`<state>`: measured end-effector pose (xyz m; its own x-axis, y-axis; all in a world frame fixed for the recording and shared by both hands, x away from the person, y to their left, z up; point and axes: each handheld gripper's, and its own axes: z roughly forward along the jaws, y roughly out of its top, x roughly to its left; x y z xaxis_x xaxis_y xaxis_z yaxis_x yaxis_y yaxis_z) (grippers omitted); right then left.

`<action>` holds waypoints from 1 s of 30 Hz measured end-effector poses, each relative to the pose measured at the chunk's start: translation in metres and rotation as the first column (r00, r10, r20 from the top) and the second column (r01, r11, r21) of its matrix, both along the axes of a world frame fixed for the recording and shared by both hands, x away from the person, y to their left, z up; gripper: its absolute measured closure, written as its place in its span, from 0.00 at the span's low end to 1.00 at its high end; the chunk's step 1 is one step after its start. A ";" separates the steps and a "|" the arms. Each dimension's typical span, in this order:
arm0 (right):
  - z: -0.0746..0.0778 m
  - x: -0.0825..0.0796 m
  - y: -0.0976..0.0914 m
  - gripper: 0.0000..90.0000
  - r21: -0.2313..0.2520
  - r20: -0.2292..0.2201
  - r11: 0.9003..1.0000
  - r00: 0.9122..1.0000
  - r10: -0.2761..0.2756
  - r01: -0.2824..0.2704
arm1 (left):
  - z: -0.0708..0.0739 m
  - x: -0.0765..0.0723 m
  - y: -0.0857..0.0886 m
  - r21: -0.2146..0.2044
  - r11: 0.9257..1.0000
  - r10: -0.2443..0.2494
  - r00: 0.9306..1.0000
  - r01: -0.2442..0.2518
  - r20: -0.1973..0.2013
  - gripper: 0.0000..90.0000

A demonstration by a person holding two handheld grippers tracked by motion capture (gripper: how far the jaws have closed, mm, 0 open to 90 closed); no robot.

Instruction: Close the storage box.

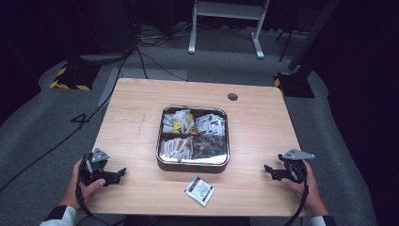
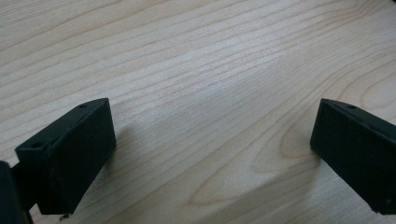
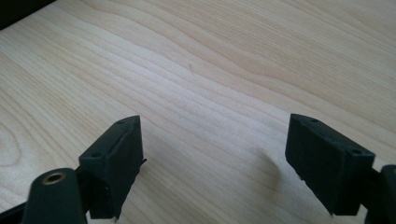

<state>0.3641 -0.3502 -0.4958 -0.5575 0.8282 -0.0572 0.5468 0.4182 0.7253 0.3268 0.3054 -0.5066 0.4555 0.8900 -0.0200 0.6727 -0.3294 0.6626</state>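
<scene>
High view: wooden table [image 1: 136,108], square metal tray [image 1: 162,141] at centre, split into four compartments, each loaded with small sachets; contents too small to sort by kind. One loose sachet [image 1: 199,190] lies flat on the bare wood just in front of the tray's near rim, apart from it, white with a dark/red print, roughly square, turned corner-on to the table edge so no real long axis to line up on. Left gripper [image 1: 120,173] rests near the front left corner, right gripper [image 1: 268,170] near the front right, both pointing inward toward the middle. Sachet sits between them, slightly closer to the right gripper by my read, so the right hand looks like the shorter reach: inward and a touch toward the person. Left gripper view: jaws wide apart, nothing between them, just pale wood grain, matte black blocky pads. Right gripper view: same story, jaws spread, empty, smooth light wood below with a faint shadow. Sachet looks thin, glossy, limp; flat on wood, likely needs an edge pick rather than a top-down pinch.
</scene>
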 end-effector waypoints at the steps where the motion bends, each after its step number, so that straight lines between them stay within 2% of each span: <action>1: -0.001 -0.001 -0.002 0.22 0.012 0.000 1.000 1.000 -0.006 0.006 | 0.000 0.000 0.000 0.000 1.000 0.000 1.000 0.000 0.000 0.00; 8: -0.006 -0.009 -0.010 0.22 0.046 -0.025 0.998 0.999 -0.045 0.046 | 0.000 0.000 0.000 -0.001 1.000 -0.002 1.000 0.002 0.000 0.00; 16: -0.008 -0.015 -0.013 0.22 0.052 -0.010 0.994 0.996 -0.092 0.093 | 0.000 0.001 0.001 -0.004 1.000 -0.007 1.000 0.007 0.000 0.00; 30: -0.008 -0.013 -0.011 0.19 0.049 -0.015 0.993 0.994 -0.106 0.106 | 0.000 0.003 0.001 0.000 1.000 -0.010 1.000 0.010 0.000 0.00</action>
